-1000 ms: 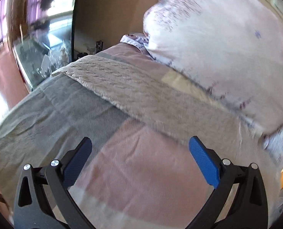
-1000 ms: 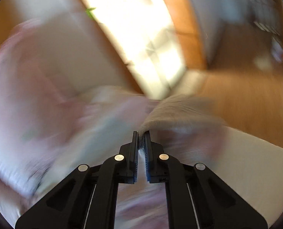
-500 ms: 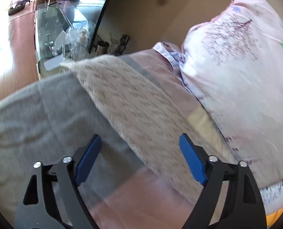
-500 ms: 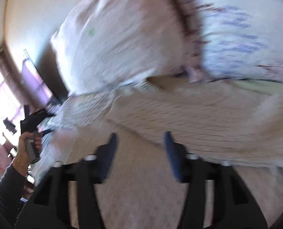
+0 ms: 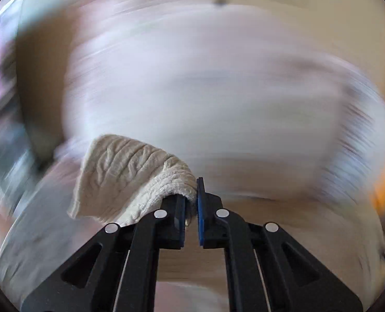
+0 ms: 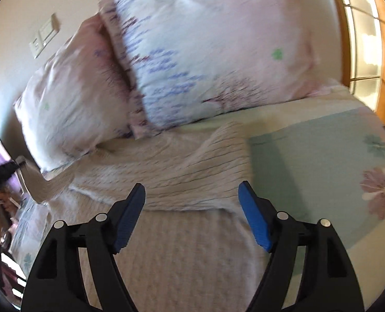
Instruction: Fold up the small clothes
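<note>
A cream knitted garment point(image 6: 166, 171) lies spread on the bed below the pillows, one part folded over. My left gripper point(image 5: 191, 197) is shut on a corner of this knitted garment point(image 5: 130, 174), which hangs lifted from its jaws; the background there is blurred by motion. In the right wrist view the left gripper point(image 6: 2, 174) shows small at the far left, holding the garment's raised corner. My right gripper point(image 6: 192, 208) is open and empty, low over the garment's near part.
Two pink floral pillows point(image 6: 205, 46) lean against the wall behind the garment. The bedsheet point(image 6: 322, 161) has green and flowered panels at the right. A wooden door frame point(image 6: 384, 52) stands at the far right.
My left gripper has shut on the garment's corner and lifted it, moving fast. My right gripper, shut on the cloth a second ago, has opened and hovers over the garment.
</note>
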Tool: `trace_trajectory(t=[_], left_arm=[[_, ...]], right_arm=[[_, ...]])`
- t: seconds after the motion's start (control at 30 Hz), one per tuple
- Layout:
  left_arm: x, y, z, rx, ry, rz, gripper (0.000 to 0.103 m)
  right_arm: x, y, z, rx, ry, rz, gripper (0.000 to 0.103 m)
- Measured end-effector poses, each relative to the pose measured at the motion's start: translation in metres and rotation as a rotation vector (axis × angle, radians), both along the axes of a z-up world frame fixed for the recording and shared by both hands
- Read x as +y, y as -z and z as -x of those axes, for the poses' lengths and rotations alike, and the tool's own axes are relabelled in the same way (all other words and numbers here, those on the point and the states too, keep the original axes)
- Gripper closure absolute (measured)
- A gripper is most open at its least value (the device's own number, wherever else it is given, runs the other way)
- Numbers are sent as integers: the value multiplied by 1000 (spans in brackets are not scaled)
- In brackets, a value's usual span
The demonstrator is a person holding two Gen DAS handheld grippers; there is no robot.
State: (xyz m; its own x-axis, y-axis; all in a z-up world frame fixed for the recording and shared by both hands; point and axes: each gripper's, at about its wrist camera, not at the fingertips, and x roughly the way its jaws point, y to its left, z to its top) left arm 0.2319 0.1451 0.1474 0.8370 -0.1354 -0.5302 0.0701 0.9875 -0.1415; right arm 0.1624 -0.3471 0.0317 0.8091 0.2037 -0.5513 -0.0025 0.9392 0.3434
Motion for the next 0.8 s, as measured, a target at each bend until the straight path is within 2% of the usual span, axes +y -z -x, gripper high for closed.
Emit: trace_trajectory(t=[0.03,0.07,0.13,0.17,0.23,0.27,0.3,0.4,0.43,0.47,0.53,0.57,0.67,0.7,0.77,0.8], left_arm=[[-34,-2,4,-9,100,-6,95],[-73,-2,9,-11,212,-12,89],[-147,14,20,37,428,-32,66],[-173,25,25,79,495,-58,57],[-185,41,38,116,536,-99,57],[-178,44,45,121,523,-100,52],[-156,47,54,131,481,-73,43],[-87,59,79,164,333,-22,33],[-66,66,87,191,276,-33,33],[-54,71,95,220,224,-46,33],[-16,92,114,304,135,-24,33],[-6,95,121,325,124,-5,33],[21,120,152,419,107,123,33],[23,126,161,439,115,160,36],[21,128,181,424,124,193,40],[18,130,192,431,144,203,46]], right_arm=[[-4,1,1,0,6,-8,27],[-5,2,1,3,6,-18,27],[-7,8,1,23,-2,-31,27],[-9,11,3,39,1,-35,27],[-18,17,17,71,1,-60,27],[-23,20,26,80,3,-67,27],[-32,24,39,99,9,-73,27],[-52,40,72,164,9,-134,28],[-55,44,79,181,5,-155,31],[-58,52,89,210,-9,-191,40],[-58,67,107,265,-46,-256,52],[-56,74,117,285,-65,-295,57],[-50,80,143,280,-106,-377,62],[-46,85,152,299,-144,-433,63],[-38,91,163,318,-192,-495,72],[-30,96,170,332,-227,-528,75]])
